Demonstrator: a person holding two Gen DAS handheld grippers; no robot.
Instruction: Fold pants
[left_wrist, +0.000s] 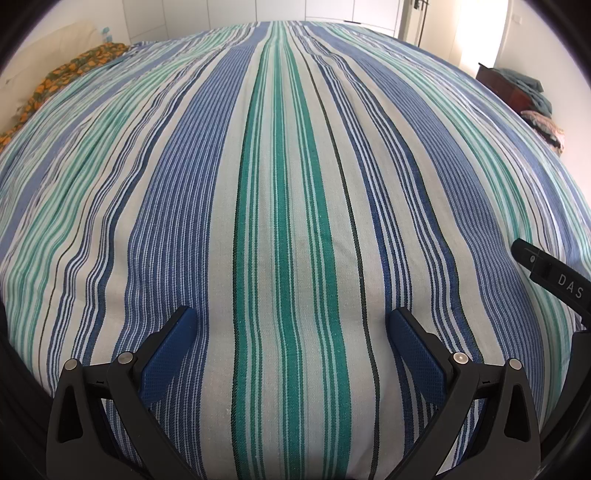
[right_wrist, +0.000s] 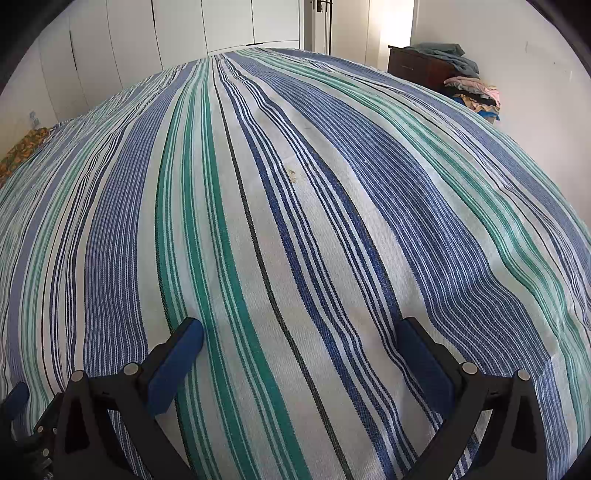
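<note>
No pants lie on the striped blue, green and white bedspread (left_wrist: 295, 184) (right_wrist: 295, 203) in front of me. My left gripper (left_wrist: 291, 317) hovers low over it, open, with nothing between its blue pads (left_wrist: 166, 354). Likewise my right gripper (right_wrist: 300, 326) stands open and empty above the cover. The right gripper's black body (left_wrist: 554, 284) shows at the right edge of the left wrist view. An orange and green patterned garment (left_wrist: 74, 70) (right_wrist: 26, 147) lies at the bed's far left edge; I cannot tell what it is.
A dark wooden dresser (right_wrist: 417, 64) stands past the far right of the bed with teal cloth (right_wrist: 443, 55) heaped on it. A pile of folded clothes (right_wrist: 472, 92) (left_wrist: 546, 125) sits beside it. White wardrobe doors (right_wrist: 184, 29) line the far wall.
</note>
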